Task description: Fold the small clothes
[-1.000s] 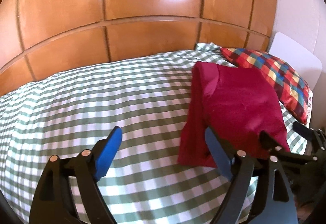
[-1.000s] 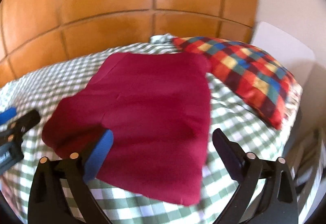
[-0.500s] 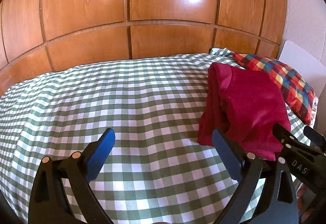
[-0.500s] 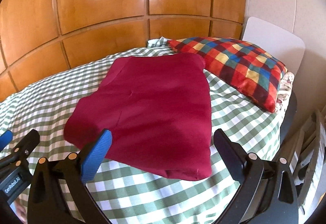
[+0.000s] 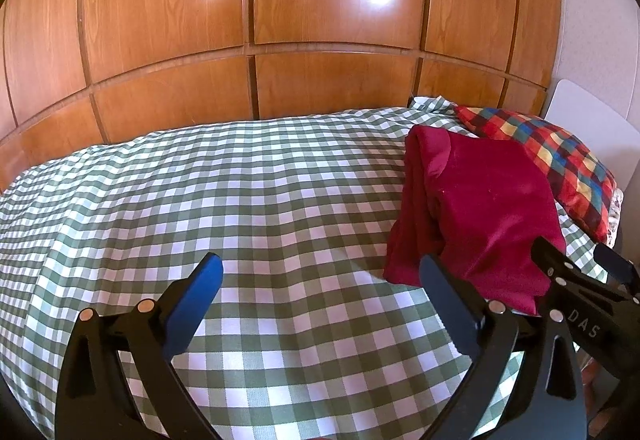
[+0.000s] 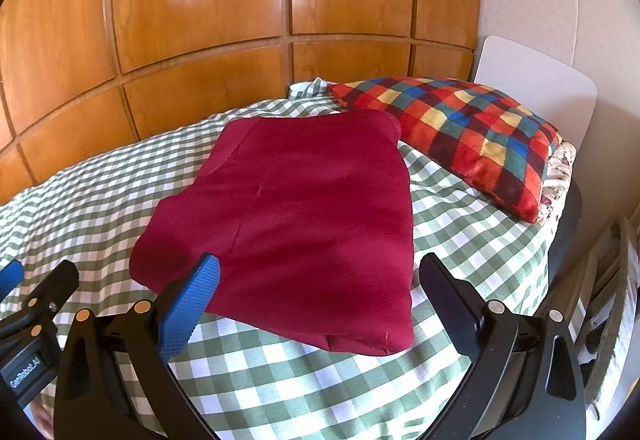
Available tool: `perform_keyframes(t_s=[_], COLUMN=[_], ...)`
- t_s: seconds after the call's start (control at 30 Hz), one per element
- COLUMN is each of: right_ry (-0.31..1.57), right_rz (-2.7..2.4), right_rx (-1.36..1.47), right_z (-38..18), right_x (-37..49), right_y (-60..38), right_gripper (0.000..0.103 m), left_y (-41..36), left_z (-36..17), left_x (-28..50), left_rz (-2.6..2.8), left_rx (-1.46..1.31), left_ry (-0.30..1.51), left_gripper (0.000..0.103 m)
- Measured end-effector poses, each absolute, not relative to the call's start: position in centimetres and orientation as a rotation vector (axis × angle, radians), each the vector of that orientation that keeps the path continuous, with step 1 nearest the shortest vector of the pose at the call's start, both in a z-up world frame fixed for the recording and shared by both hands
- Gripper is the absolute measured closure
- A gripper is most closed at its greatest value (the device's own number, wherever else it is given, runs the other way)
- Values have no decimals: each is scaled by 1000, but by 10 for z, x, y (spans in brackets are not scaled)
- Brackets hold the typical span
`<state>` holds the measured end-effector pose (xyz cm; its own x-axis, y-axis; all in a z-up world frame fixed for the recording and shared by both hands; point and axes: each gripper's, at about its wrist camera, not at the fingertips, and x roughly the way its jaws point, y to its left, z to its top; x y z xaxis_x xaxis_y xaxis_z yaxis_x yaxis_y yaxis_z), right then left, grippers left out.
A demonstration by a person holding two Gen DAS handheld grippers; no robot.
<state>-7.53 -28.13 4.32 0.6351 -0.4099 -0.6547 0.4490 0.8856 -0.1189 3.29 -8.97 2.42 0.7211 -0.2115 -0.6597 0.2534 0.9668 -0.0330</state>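
A dark red garment [image 6: 304,208] lies folded into a rough rectangle on the green-checked bedspread [image 6: 100,192], next to a pillow. It also shows in the left wrist view [image 5: 488,208], at the right. My right gripper [image 6: 316,276] is open and empty, held above the garment's near edge. My left gripper [image 5: 320,272] is open and empty over bare bedspread [image 5: 240,200], left of the garment. The right gripper's body [image 5: 580,304] shows at the left view's right edge.
A multicoloured checked pillow [image 6: 460,132] lies at the head of the bed, right of the garment. A wooden panelled wall [image 5: 320,20] runs along the far side. A white headboard [image 6: 532,80] stands behind the pillow. The bed's right edge drops off near furniture [image 6: 608,280].
Both grippers have pulled back and up from the garment, so more bed shows. The garment lies folded where it was. Both grippers stay open.
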Motion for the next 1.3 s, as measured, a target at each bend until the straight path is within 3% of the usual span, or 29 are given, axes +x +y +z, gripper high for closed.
perform_keyframes(t_s=[1.3], right_ry=[738], right_rz=[-478], right_rx=[55], right_z=[42], right_x=[-72], right_y=[-277], right_gripper=[4], left_y=[-92], left_z=[41], left_x=[28], left_rz=[-260], left_rx=[43], left_ry=[670], left_gripper=[4])
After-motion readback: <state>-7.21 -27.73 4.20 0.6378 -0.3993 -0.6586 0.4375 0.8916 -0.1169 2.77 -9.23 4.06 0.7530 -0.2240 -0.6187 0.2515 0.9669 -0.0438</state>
